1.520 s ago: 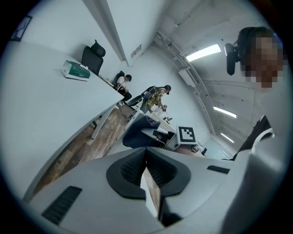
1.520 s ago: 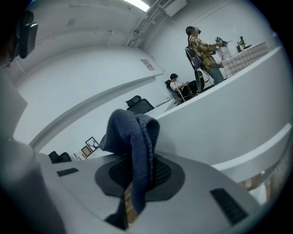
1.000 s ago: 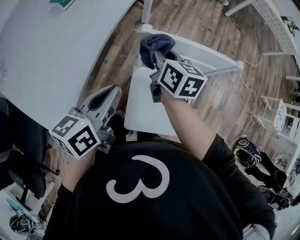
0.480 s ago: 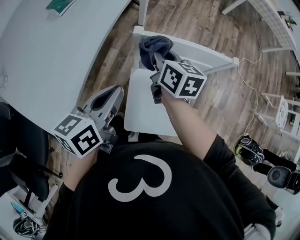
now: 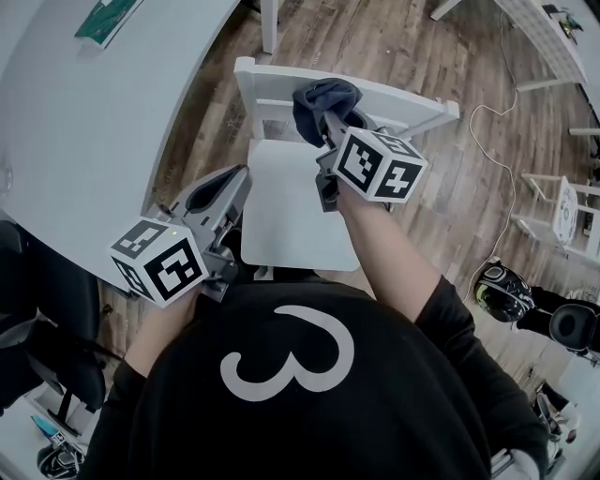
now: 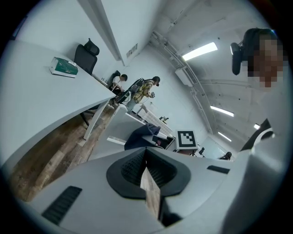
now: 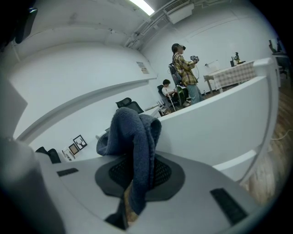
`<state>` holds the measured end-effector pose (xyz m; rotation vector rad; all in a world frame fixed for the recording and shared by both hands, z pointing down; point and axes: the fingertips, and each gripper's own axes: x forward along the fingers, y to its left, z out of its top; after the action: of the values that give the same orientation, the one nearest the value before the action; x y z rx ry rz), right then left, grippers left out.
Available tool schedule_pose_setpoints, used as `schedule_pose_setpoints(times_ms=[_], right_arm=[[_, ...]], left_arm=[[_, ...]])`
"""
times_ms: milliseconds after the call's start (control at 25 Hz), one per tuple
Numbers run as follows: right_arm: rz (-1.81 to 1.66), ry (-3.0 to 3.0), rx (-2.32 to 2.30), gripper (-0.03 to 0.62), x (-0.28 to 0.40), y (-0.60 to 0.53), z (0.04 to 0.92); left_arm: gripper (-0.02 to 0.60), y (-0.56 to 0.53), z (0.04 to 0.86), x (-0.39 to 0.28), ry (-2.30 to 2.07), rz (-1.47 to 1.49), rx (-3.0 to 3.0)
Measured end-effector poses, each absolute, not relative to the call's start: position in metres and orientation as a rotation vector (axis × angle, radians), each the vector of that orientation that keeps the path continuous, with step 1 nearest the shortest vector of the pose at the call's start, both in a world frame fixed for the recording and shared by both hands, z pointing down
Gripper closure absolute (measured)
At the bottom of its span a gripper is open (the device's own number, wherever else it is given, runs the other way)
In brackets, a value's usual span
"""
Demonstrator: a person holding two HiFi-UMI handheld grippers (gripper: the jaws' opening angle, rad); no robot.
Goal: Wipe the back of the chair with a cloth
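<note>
A white chair stands below me; its backrest top rail (image 5: 394, 101) runs across the head view above the seat (image 5: 286, 211). My right gripper (image 5: 330, 117) is shut on a dark blue cloth (image 5: 321, 103), which is bunched against the top rail left of its middle. In the right gripper view the cloth (image 7: 135, 141) hangs out from between the jaws, with the white backrest (image 7: 219, 125) just behind it. My left gripper (image 5: 214, 192) hangs shut and empty by the seat's left edge, apart from the chair. The left gripper view shows the cloth (image 6: 142, 136) farther off.
A large white table (image 5: 94, 112) lies at the left, with a green box (image 5: 111, 17) on it. Wooden floor (image 5: 394, 42) surrounds the chair, and a white cable (image 5: 487, 150) trails at the right. People (image 7: 183, 73) stand far off by other tables. A black office chair (image 5: 47, 328) sits at lower left.
The chair and the cloth sit a little higher and further right in the head view than before. My right gripper stays shut on the cloth at the top rail. The left gripper has barely moved.
</note>
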<state>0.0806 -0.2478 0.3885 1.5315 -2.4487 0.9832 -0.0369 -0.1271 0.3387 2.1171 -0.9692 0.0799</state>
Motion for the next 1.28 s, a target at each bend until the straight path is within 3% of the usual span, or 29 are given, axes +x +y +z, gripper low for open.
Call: schedule_pose_setpoints(times_ms=[720, 1280], right_arm=[[0.972, -2.305, 1.727, 0.542, 0.216, -0.234, 0.392], [0.947, -2.243, 1.829, 0.542, 0.265, -0.228, 0.394]], left_arm=[[0.568, -0.140, 0.331, 0.035, -0.833, 0.136, 2.205], [0.568, -0.146, 0.336, 0.034, -0.823, 0.138, 2.188]])
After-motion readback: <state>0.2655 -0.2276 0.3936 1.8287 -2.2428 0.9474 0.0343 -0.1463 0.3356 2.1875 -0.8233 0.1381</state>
